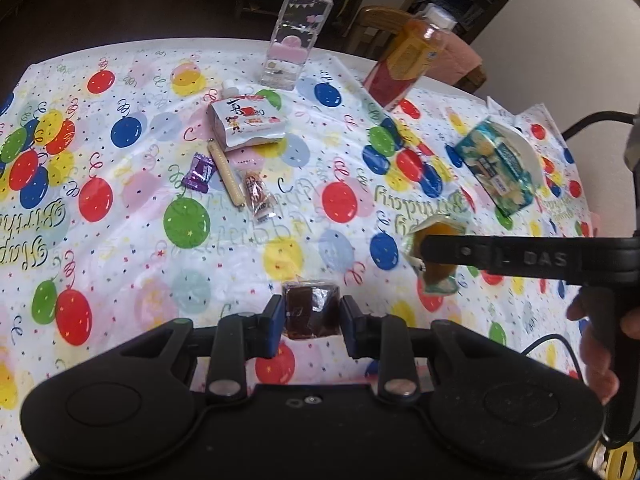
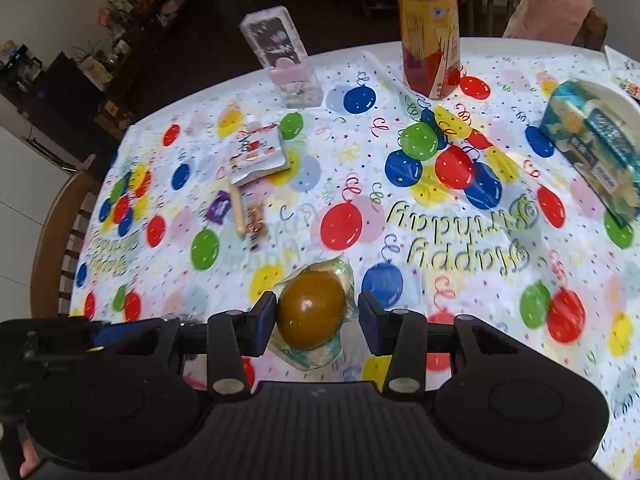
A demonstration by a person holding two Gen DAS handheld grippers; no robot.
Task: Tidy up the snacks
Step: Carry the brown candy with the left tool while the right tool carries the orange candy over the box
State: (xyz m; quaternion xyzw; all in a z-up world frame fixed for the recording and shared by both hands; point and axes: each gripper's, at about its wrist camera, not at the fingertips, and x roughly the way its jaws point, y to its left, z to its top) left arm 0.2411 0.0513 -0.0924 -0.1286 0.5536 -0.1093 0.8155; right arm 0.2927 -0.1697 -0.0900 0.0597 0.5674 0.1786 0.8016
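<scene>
My left claw (image 1: 311,318) is clamped on a dark brown wrapped sweet (image 1: 310,312), its pads pressed against both sides, held just above the balloon-print cloth (image 1: 224,264) that covers the bench. My right claw (image 2: 316,316) sits around a brown egg in a clear wrapper (image 2: 311,314): the left pad touches the egg, but there is a gap at the right pad, so I cannot tell whether the grip is closed on it. In the left view the egg hangs off the right claw's fingers, clear of the cloth.

Further out, left of middle, lie a purple candy (image 1: 198,172), a thin beige stick (image 1: 227,174) and a small brown packet (image 1: 256,196) close together, with a white spouted pouch (image 1: 248,124) just behind them. Off to the right a teal snack pack (image 2: 596,144) rests on a white plate (image 2: 624,98).

At the far edge of the bench stand a clear box with pink inside (image 1: 294,40) and an orange-labelled drink bottle (image 2: 430,36). Wooden chairs (image 2: 56,232) stand beyond the bench.
</scene>
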